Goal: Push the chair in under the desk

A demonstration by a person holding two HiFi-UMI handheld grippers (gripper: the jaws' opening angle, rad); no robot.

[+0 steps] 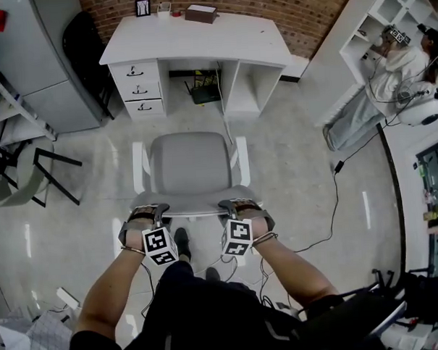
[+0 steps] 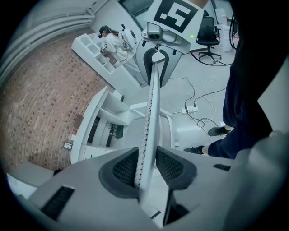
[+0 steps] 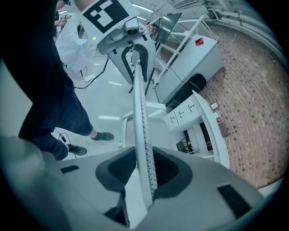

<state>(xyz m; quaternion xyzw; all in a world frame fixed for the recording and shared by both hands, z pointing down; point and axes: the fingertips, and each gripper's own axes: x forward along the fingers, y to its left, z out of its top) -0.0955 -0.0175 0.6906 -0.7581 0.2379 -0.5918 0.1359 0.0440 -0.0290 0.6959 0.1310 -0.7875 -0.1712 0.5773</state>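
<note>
The grey chair (image 1: 189, 165) faces the white desk (image 1: 198, 37), its seat out in front of the knee gap. The top edge of its backrest (image 1: 191, 202) is nearest me. My left gripper (image 1: 149, 210) is clamped over the left part of that edge and my right gripper (image 1: 236, 205) over the right part. In the left gripper view the thin mesh backrest (image 2: 151, 103) runs between the pads of the left gripper (image 2: 146, 169), which press on it. In the right gripper view the backrest (image 3: 139, 103) sits likewise in the right gripper (image 3: 143, 173).
A black chair (image 1: 86, 46) and a grey cabinet (image 1: 33, 63) stand left of the desk. A black frame (image 1: 30, 171) leans at far left. A cable (image 1: 336, 194) crosses the floor at right. A person (image 1: 410, 61) is at the shelves. A brown box (image 1: 201, 13) lies on the desk.
</note>
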